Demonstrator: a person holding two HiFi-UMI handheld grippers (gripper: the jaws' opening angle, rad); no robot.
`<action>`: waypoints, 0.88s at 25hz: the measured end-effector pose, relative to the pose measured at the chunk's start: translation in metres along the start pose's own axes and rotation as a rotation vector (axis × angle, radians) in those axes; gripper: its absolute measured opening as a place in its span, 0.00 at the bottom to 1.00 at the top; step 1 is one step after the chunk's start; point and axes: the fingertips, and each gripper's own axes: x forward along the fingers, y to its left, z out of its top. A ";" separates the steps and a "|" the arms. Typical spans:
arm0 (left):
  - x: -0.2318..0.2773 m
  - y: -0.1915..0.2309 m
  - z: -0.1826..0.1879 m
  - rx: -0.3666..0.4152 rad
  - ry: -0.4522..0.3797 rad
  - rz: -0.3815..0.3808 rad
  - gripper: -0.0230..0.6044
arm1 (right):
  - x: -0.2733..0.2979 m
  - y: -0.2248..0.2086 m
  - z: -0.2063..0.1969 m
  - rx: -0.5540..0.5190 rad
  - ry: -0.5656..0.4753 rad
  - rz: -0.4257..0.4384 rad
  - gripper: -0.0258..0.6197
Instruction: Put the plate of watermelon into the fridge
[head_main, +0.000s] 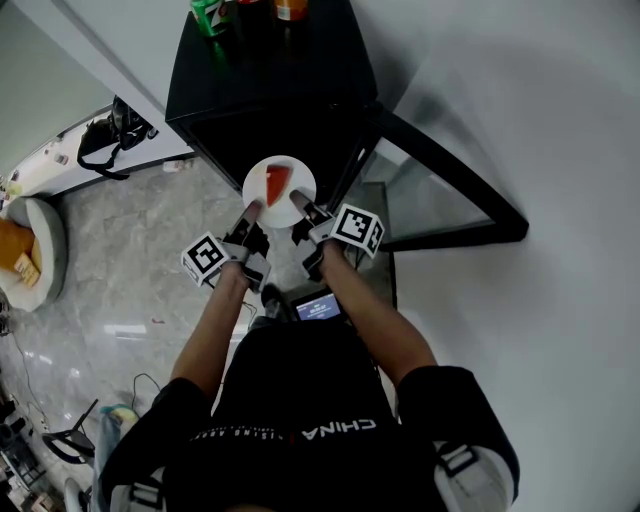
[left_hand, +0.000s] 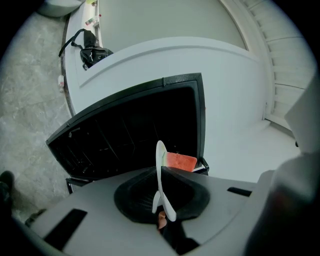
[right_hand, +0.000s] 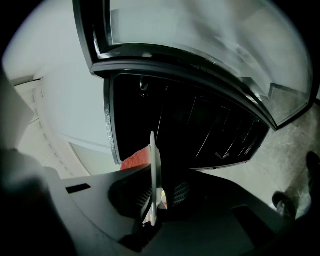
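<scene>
A round white plate (head_main: 263, 191) carries a red watermelon wedge (head_main: 277, 184) and hangs in front of a small black fridge (head_main: 270, 90). My left gripper (head_main: 249, 212) is shut on the plate's left rim and my right gripper (head_main: 300, 203) is shut on its right rim. In the left gripper view the plate (left_hand: 161, 175) shows edge-on between the jaws, the watermelon (left_hand: 180, 161) behind it. In the right gripper view the plate (right_hand: 155, 175) is likewise edge-on, with the watermelon (right_hand: 136, 159) to its left. The fridge's dark open interior (right_hand: 200, 125) lies just beyond.
The fridge's glass door (head_main: 445, 190) stands swung open to the right. Drink cans (head_main: 210, 14) stand on the fridge top. A white wall (head_main: 540, 120) runs on the right. On the marble floor (head_main: 130, 290) at left are a round seat (head_main: 30, 250) and a black bag (head_main: 105, 135).
</scene>
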 end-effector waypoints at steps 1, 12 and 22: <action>0.002 0.002 0.002 -0.002 -0.006 0.002 0.08 | 0.003 -0.001 0.001 -0.004 0.004 -0.010 0.09; 0.041 0.051 0.029 -0.047 -0.027 0.071 0.07 | 0.040 -0.041 0.018 -0.021 0.050 -0.126 0.09; 0.081 0.121 0.051 -0.080 -0.049 0.106 0.08 | 0.085 -0.097 0.037 0.079 -0.012 -0.095 0.09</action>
